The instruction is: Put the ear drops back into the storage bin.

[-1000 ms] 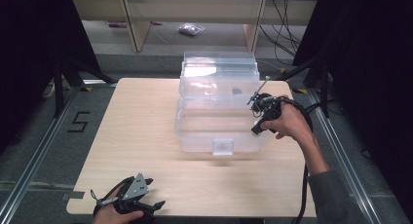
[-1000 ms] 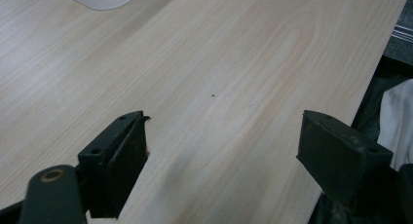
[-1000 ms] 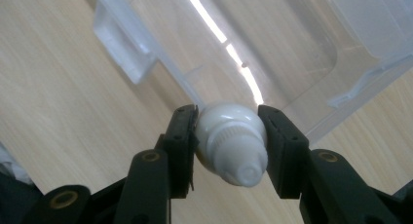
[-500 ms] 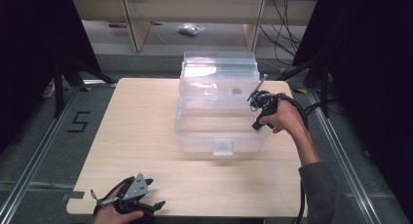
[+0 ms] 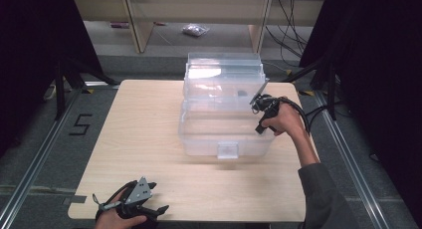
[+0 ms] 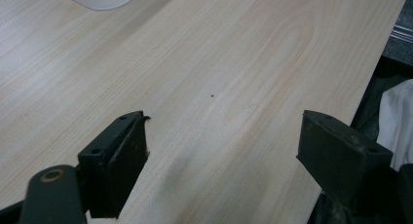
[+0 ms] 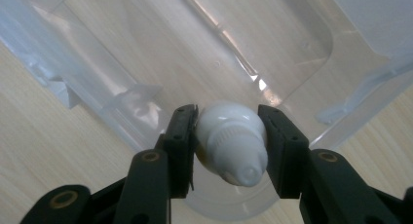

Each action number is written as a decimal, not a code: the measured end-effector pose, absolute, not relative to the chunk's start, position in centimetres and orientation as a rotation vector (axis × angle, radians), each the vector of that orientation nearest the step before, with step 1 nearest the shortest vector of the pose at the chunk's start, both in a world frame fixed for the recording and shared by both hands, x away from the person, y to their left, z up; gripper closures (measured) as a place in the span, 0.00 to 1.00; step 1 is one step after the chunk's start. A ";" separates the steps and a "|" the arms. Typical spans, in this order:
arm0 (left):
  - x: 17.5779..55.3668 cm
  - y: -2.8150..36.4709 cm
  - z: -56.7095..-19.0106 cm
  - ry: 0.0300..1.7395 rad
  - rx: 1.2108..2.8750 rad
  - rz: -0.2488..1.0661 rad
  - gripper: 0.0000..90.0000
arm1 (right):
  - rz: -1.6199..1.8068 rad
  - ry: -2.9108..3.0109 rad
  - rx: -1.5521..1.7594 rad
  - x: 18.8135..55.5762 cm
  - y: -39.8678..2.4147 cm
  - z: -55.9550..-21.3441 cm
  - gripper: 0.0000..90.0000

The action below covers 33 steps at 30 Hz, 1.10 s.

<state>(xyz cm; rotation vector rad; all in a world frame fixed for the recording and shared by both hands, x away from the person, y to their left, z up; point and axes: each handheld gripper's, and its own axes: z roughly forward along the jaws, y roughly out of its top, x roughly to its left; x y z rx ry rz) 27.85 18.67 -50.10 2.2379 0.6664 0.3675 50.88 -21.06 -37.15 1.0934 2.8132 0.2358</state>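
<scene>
Near edge, left: left gripper (image 5: pixel 133 205) parked low on the table (image 5: pixel 144 139), jaws spread wide, nothing between them, bare wood under them in the left gripper view (image 6: pixel 214 136). Probably idling there, clear of the work on the right. Corner of something pale just in frame, far left in that view; cannot tell what.

Middle, right of centre: clear plastic bin (image 5: pixel 226 134) on the table, front latch tab facing the near edge, lid (image 5: pixel 224 72) tipped up and back at the far side. Open top, so ready to take things from above.

Right side of bin: right gripper (image 5: pixel 263 105) held over the bin's right rim, angled in and down. Jaws clamped on a small white bottle (image 7: pixel 233 142), pads pressing on both its sides, ribbed cap and nozzle pointing back toward the camera in the right gripper view. Bottle sideways in the grip, above the bin's transparent floor (image 7: pixel 195 53) with the wood grain showing through. Grip on the shoulder near the cap likely chosen for a firm hold on a rounded body.

Judgement: bottle about to be lowered into the bin; not yet touching the floor, as far as can be told.

Far: floor beyond the table, a small clear bag (image 5: pixel 194 30) lying there, shelving legs either side.
</scene>
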 end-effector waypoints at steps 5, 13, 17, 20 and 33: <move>27.8 18.7 -50.1 0.667 2.236 0.367 0.20 | 0.224 2.820 1.141 51.5 -21.1 -38.6 0.67; 27.9 18.7 -50.1 0.665 2.238 0.364 0.20 | 0.192 2.826 1.174 52.0 -20.7 -39.3 0.67; 27.8 18.6 -50.1 0.674 2.239 0.358 0.20 | 0.168 2.839 1.170 52.4 -20.5 -40.0 0.67; 27.9 18.6 -50.1 0.666 2.241 0.358 0.20 | 0.105 2.836 1.176 52.8 -20.4 -40.6 0.67; 27.8 18.6 -50.1 0.669 2.233 0.361 0.20 | 0.109 2.844 1.223 53.2 -20.2 -42.1 0.67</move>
